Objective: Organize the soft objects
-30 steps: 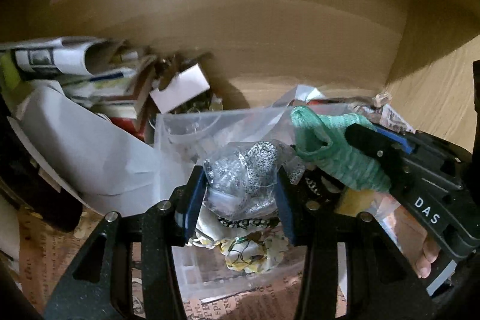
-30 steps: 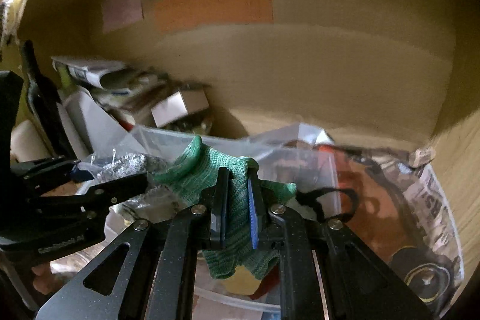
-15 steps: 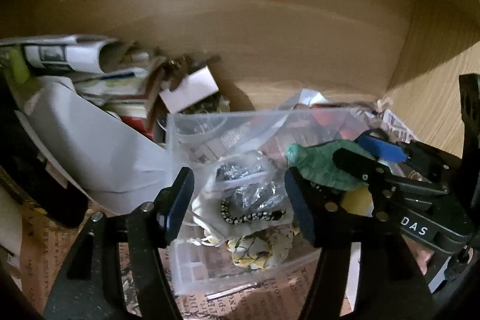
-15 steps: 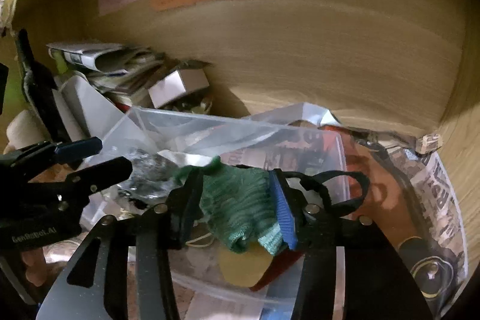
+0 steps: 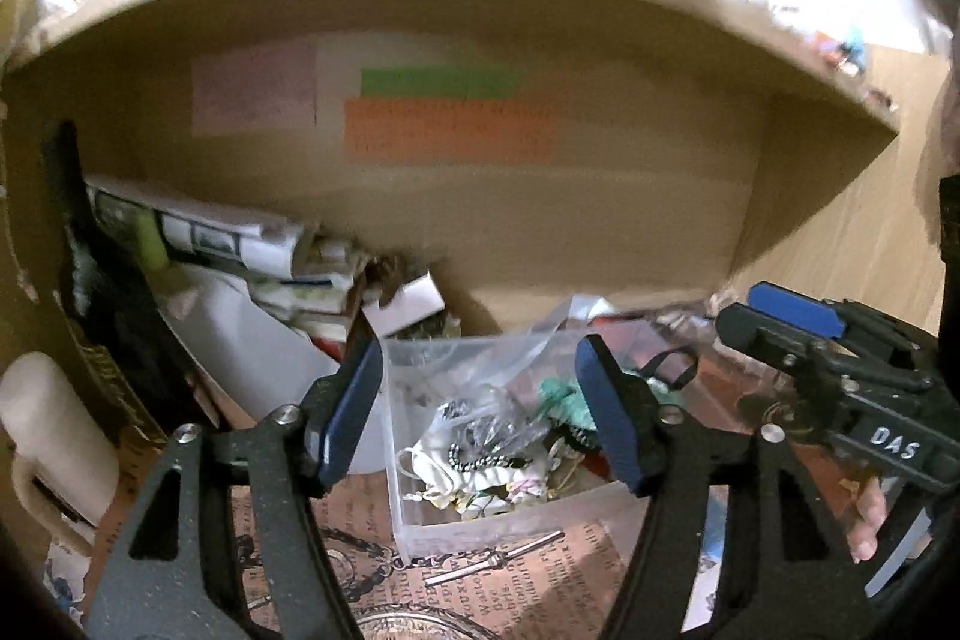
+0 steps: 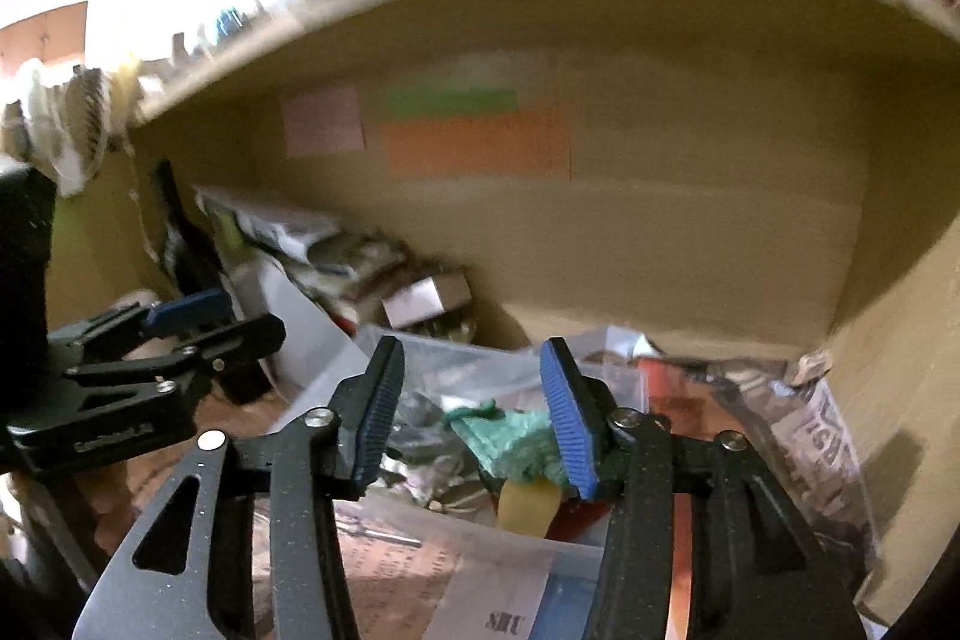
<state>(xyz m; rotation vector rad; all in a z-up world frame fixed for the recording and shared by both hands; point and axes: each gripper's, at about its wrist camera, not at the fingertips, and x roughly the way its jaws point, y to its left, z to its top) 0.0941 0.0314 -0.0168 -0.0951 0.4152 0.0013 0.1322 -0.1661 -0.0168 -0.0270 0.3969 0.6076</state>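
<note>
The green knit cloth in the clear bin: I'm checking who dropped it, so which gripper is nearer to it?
Right. The right gripper hangs open just above the green knit cloth; the left gripper is open over the bin's other side.

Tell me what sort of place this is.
Probably a cluttered wooden shelf cubby at home: sticky notes on the back panel, piled papers at left, and a clear plastic bin of soft items.

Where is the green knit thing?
In both views, the green knit lies inside the clear bin, beside the silvery bag, between the open right gripper fingers.
</note>
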